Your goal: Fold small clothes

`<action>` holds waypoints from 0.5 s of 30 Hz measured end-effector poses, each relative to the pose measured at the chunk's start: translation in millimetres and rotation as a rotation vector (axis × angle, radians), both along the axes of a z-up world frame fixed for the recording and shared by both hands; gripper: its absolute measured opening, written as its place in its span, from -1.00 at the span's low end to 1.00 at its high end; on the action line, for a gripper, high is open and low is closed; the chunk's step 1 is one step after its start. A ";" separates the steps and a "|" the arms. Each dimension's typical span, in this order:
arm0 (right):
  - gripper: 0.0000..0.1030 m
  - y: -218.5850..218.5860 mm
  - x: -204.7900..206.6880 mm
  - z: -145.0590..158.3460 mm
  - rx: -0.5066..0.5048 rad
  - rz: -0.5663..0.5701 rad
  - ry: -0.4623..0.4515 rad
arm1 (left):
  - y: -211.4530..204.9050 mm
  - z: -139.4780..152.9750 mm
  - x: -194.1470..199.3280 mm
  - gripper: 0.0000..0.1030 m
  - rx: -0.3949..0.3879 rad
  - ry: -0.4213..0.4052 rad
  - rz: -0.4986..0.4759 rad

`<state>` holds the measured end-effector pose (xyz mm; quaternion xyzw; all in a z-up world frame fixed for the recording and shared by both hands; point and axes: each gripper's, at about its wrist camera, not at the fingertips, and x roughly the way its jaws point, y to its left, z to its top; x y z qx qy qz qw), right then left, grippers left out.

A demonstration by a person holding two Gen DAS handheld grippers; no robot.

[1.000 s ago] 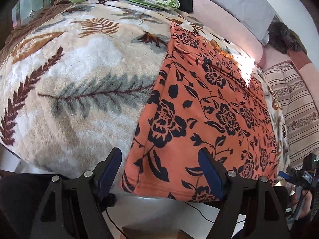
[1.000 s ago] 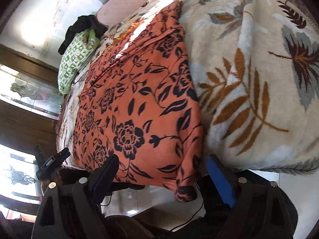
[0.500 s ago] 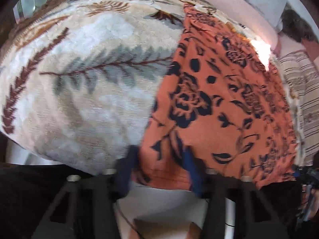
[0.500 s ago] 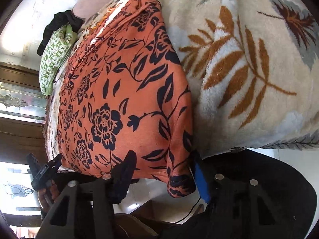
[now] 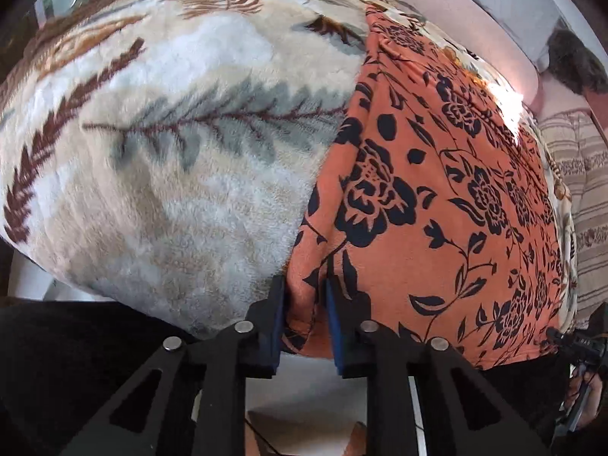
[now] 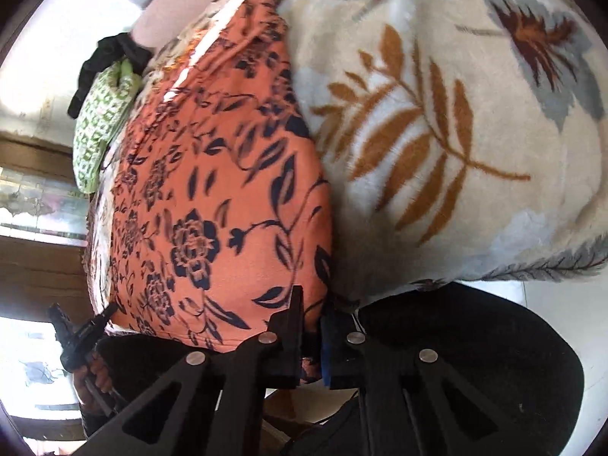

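Both hand-held grippers (image 5: 304, 304) (image 6: 312, 323) apparently pinch garment (image 5: 437, 209) (hem corners).

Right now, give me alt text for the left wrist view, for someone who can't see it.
The left claw is shut on the near hem corner of an orange garment with black flowers, which lies flat on a cream plush blanket with a leaf print.

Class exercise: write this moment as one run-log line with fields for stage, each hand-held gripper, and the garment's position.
stage: corners grasped | left hand-held gripper: shut on orange floral garment | right hand-held gripper: shut on its other near corner | garment: spread flat on leaf-print blanket
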<state>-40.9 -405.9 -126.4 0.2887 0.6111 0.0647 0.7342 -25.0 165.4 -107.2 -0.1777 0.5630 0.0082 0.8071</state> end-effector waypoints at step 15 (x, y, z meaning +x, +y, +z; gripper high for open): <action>-0.89 7.8 22.9 42.4 0.112 0.025 -0.126 | -6.3 53.7 19.7 -0.83 -0.108 -0.119 -0.107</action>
